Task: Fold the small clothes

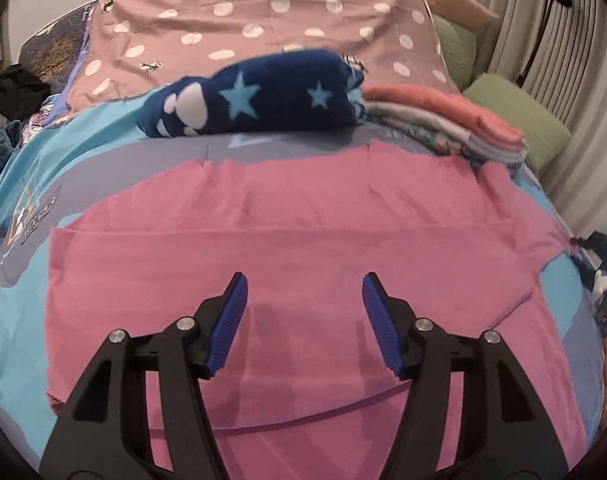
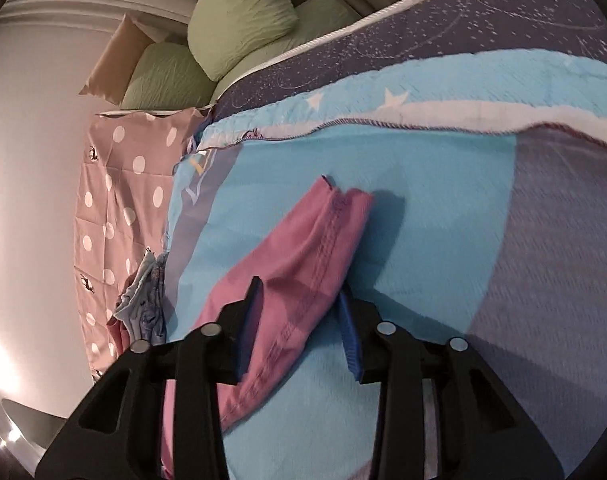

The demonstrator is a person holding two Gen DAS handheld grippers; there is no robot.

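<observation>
Mid-fold on a pink garment (image 1: pixel 287 240), spread flat on the blue and grey bed cover (image 1: pixel 19 320), with a navy star-patterned bundle (image 1: pixel 255 100) and a stack of folded clothes (image 1: pixel 443 120) lying beyond it toward the far side of the bed. Left gripper (image 1: pixel 303 292) hovering over the cloth's near middle, fingers (image 1: pixel 233 312) spread wide with nothing between them, only shadow on the fabric below. Right gripper (image 2: pixel 299 312) at a hemmed end of the same pink garment (image 2: pixel 303 248), probably a sleeve or side edge, fingers (image 2: pixel 249 320) drawn in on either side of the cloth; whether pressing firmly or merely bracketing it, hard to tell through the blur. Likely step: securing that edge for a fold inward across the body. Next move calls for a sure pinch on the hem, a lift clear of the cover, and a carry across the flat part, while the left either pins the cloth or takes the matching edge.
</observation>
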